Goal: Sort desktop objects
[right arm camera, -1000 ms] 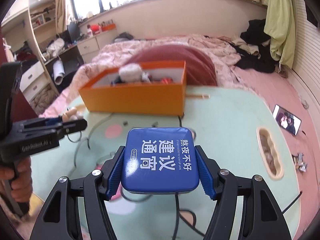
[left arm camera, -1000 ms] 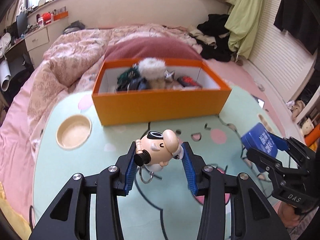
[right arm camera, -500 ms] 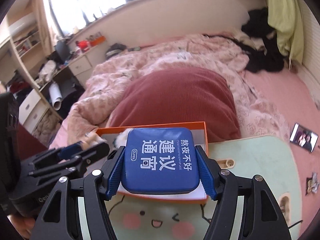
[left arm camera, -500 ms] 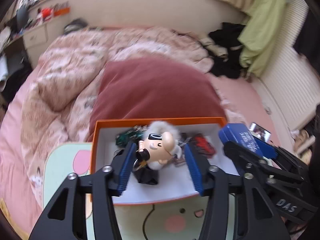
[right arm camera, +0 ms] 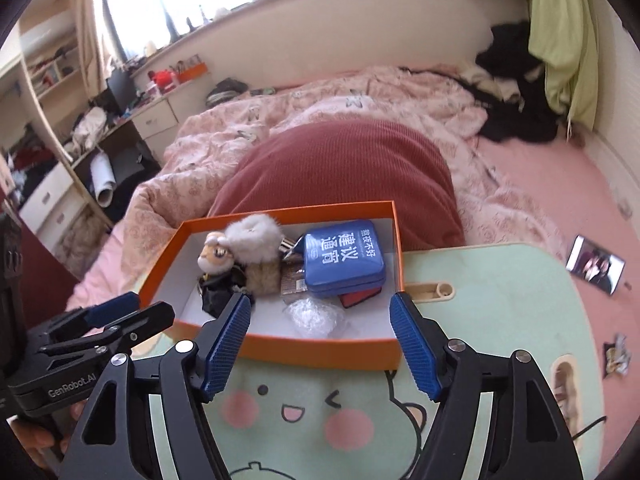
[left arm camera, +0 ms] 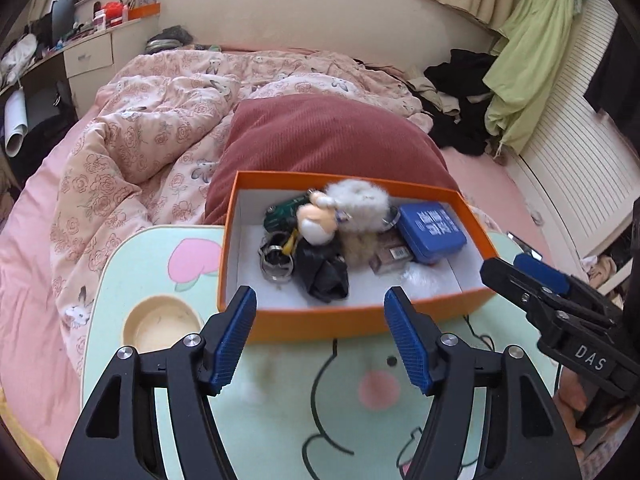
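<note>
Orange box [left arm camera: 352,322] w/ blue tin [right arm camera: 343,257], doll keychain [left arm camera: 318,222], misc inside.

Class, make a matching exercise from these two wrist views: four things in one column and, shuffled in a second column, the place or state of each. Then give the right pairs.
Things
1. blue tin
2. left tongs
3. photo
4. red cushion

Places or states
A. behind the orange box
B. inside the orange box
C. open and empty
D. on the pink bedsheet, right of the table

Pairs: 1-B, 2-C, 3-D, 4-A
</note>
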Tool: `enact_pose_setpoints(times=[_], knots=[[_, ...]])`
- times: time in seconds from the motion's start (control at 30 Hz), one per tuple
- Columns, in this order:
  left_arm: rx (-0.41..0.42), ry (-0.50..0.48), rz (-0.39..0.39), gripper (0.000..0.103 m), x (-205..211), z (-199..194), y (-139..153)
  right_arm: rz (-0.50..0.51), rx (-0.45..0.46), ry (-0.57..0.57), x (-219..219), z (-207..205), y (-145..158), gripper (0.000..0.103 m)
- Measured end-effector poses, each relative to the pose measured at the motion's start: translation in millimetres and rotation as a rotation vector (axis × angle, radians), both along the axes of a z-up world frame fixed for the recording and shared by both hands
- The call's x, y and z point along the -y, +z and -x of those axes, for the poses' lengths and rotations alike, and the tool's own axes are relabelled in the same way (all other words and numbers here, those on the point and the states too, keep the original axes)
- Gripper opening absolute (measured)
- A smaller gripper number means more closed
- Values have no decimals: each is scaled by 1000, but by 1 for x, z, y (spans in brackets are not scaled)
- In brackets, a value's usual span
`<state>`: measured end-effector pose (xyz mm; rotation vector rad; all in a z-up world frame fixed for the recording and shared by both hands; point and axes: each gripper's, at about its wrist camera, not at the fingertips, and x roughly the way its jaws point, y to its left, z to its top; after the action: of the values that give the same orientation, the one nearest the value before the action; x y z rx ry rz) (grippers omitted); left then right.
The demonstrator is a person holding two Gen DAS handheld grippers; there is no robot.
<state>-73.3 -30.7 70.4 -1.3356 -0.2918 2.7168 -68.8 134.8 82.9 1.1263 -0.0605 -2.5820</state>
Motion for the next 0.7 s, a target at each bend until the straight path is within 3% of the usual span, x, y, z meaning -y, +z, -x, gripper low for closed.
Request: enact_pose_setpoints(times=[0.23, 0.57, 0.7], knots=[[9, -45, 19, 68, -16, -41, -4, -125, -50, -9, -4, -40, -7, 78], [132, -63, 80, 68, -34, -77, -57, -193, 114, 4, -19, -79, -57, 79], [120, -39, 134, 85, -36, -79, -62, -197, 188, -5, -26, -79, -77, 96]])
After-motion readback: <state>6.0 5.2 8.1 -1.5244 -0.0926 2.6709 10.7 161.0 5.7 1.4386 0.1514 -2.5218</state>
